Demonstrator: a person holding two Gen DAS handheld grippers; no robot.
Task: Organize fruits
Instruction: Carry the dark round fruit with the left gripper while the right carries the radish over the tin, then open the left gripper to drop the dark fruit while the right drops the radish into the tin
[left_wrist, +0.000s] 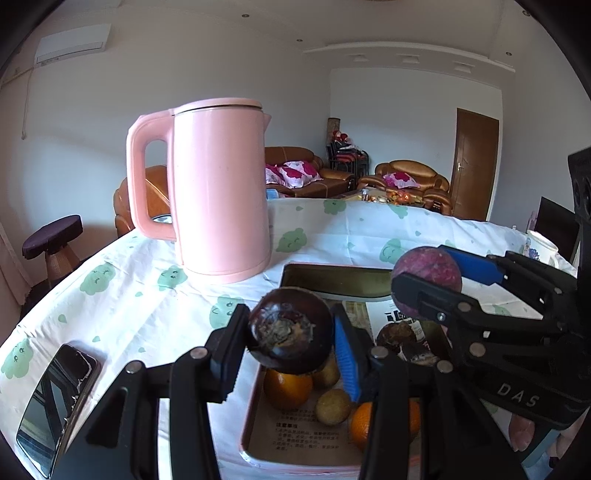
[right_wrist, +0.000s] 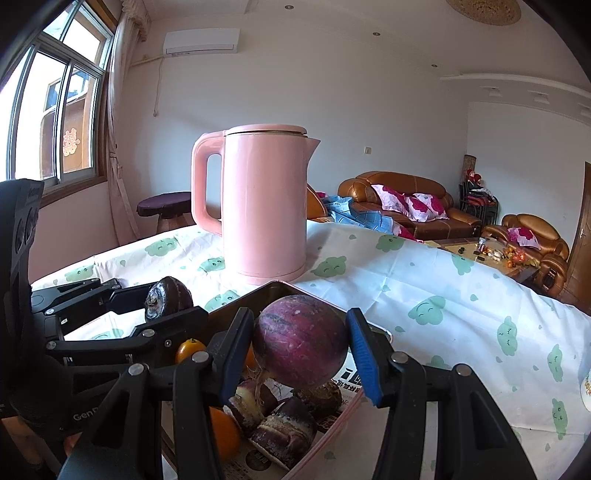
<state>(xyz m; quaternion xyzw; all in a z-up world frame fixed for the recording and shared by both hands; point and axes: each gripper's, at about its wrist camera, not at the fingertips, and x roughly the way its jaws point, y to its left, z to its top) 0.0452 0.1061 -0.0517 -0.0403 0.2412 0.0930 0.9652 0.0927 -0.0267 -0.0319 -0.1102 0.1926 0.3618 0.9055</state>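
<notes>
My left gripper (left_wrist: 291, 338) is shut on a dark brown round fruit (left_wrist: 291, 328), held just above a pink-rimmed tin tray (left_wrist: 251, 417). That same fruit (right_wrist: 168, 297) and the left gripper show at the left of the right wrist view. A reddish-purple round fruit (right_wrist: 301, 349) sits clamped in my right gripper (right_wrist: 301, 354) over the tray's far end (right_wrist: 280, 286); it also appears at the right of the left wrist view (left_wrist: 428, 269). In the tray lie oranges (left_wrist: 288, 387), small brownish-yellow fruits (left_wrist: 332, 406) and dark purple cut pieces (right_wrist: 284, 430).
A tall pink kettle (left_wrist: 218, 192) stands on the white cloud-print tablecloth (right_wrist: 443, 295) just behind the tray. A phone (left_wrist: 55, 402) lies at the left near the table edge. A white cup (left_wrist: 541, 245) stands far right. Sofas and a stool lie beyond the table.
</notes>
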